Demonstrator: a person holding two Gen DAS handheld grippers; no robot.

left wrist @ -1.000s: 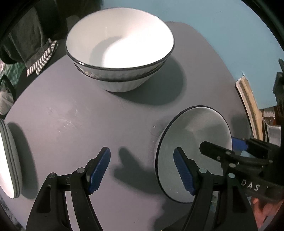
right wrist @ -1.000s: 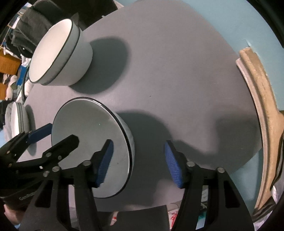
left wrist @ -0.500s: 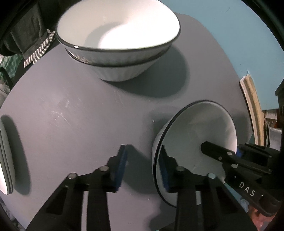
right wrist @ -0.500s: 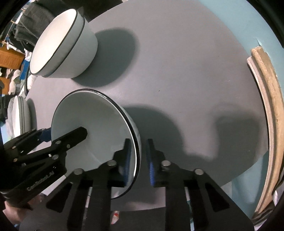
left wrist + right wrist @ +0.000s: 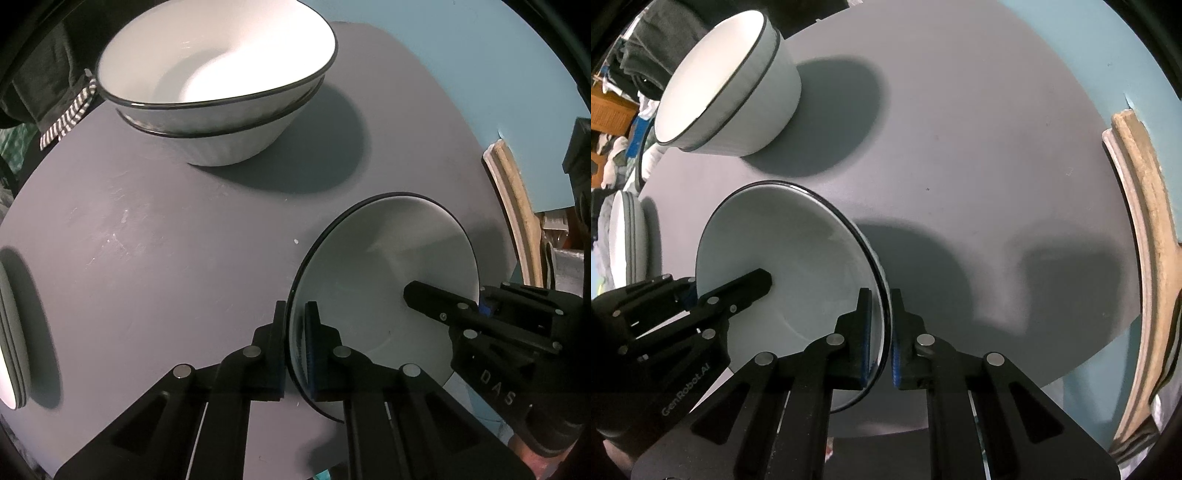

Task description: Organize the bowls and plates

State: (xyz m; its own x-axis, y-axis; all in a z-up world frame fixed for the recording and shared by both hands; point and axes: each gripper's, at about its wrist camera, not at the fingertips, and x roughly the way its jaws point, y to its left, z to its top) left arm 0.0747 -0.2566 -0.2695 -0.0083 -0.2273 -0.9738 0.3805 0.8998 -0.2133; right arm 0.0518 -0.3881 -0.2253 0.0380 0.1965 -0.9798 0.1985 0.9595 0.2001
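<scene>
A white bowl with a dark rim (image 5: 373, 266) (image 5: 783, 251) sits near the front of the round grey table (image 5: 155, 251) (image 5: 979, 155). My left gripper (image 5: 295, 325) is shut on its left rim. My right gripper (image 5: 882, 321) is shut on its right rim; it shows in the left wrist view (image 5: 476, 306). Whether the bowl rests on the table or is lifted off it I cannot tell. Two nested white bowls (image 5: 218, 81) (image 5: 727, 85) stand at the far side of the table.
A stack of white plates (image 5: 11, 332) (image 5: 628, 236) sits at the table's left edge. A wooden frame (image 5: 513, 206) (image 5: 1148, 236) leans against the blue wall on the right. Dark clothes (image 5: 48, 85) hang behind the stacked bowls.
Both grippers went from open to shut on opposite rims of the near bowl. The views have moved a little closer to the bowl.
</scene>
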